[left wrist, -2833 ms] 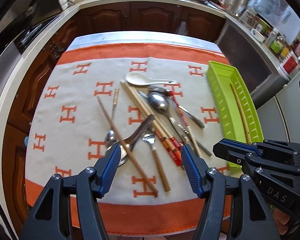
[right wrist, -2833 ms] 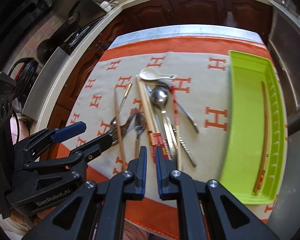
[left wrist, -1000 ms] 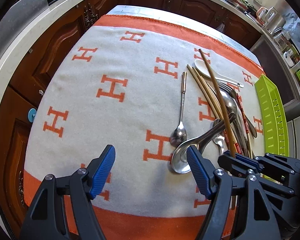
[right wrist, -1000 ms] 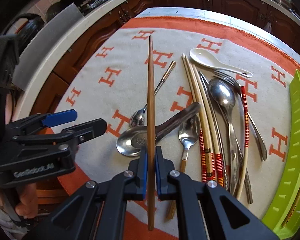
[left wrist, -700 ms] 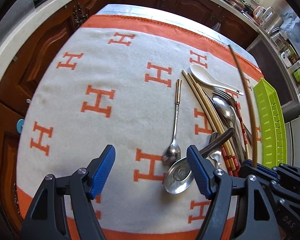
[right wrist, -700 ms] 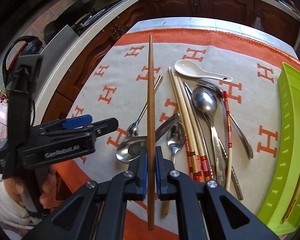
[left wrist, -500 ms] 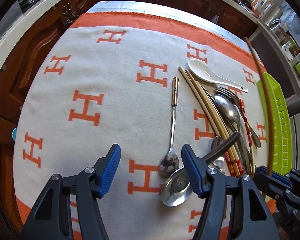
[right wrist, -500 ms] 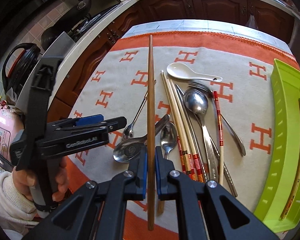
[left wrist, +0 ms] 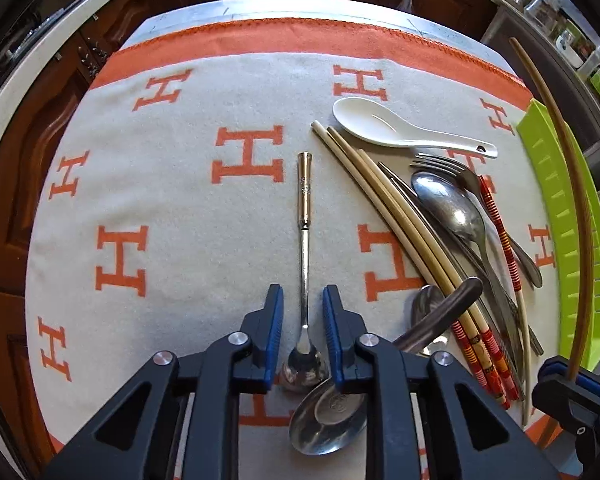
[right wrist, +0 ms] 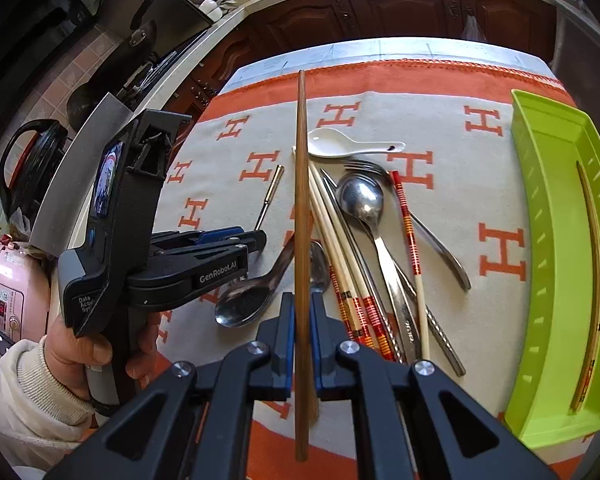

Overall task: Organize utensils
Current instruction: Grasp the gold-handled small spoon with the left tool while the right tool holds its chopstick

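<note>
My right gripper (right wrist: 300,316) is shut on a brown wooden chopstick (right wrist: 301,208), held in the air above the cloth; it also shows at the right of the left wrist view (left wrist: 576,208). My left gripper (left wrist: 302,320) is low over the cloth, its blue pads narrowly apart on either side of the thin handle of a small silver spoon (left wrist: 304,248). A pile of spoons, a fork and chopsticks (left wrist: 452,240) lies to the right of it. A green tray (right wrist: 560,264) at the right holds one chopstick (right wrist: 594,280).
A white ceramic spoon (left wrist: 388,128) lies at the far end of the pile. A large steel ladle spoon (left wrist: 332,416) lies under my left gripper's right finger. The orange-and-cream cloth (left wrist: 172,208) covers the table. Kitchen counters and dark cabinets surround it.
My left gripper moved right and down over the small spoon and its jaws narrowed around the handle. My right gripper keeps the brown chopstick, drifting right toward the tray.
</note>
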The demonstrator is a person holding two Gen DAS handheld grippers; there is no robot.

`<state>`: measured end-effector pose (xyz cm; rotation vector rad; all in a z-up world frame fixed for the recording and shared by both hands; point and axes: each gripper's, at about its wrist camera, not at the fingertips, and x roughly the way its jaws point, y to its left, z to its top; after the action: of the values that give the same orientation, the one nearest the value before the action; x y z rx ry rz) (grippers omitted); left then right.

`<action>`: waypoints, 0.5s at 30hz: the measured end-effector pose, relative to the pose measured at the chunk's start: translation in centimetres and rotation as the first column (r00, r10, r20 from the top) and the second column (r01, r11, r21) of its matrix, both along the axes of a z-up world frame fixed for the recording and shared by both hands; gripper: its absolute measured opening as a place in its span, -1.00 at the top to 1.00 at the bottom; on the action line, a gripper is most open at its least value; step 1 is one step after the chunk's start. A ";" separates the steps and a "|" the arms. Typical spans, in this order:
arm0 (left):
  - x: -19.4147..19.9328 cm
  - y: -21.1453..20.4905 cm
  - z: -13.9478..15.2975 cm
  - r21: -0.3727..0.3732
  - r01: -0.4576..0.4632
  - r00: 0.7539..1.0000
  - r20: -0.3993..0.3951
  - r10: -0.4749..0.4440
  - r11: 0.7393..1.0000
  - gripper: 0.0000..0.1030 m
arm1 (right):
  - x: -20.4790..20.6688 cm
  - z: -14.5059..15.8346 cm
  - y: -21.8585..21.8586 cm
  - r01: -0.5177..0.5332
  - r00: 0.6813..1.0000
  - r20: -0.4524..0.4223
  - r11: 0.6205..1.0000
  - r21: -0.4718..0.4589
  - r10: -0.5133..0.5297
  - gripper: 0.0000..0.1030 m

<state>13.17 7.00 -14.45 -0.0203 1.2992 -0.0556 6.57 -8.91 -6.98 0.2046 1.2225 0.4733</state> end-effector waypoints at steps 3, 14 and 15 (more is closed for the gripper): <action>0.2 -0.4 0.0 0.004 -0.004 1.000 -0.001 0.004 1.000 0.96 | -0.2 -0.2 -0.6 0.017 1.000 -0.007 1.000 -0.004 -0.017 0.88; -0.6 3.3 1.3 -0.077 -0.123 0.991 0.041 0.127 0.989 0.98 | -0.1 0.3 -3.1 0.068 0.998 0.000 0.998 0.009 -0.068 0.88; -0.6 3.8 1.8 -0.082 -0.137 0.989 0.049 0.141 0.987 0.98 | 0.0 0.3 -3.3 0.072 0.997 0.000 0.997 0.012 -0.072 0.88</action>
<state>12.52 10.75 -12.64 -0.1753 1.2376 0.0123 6.54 -12.21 -6.64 0.2585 1.2080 0.4180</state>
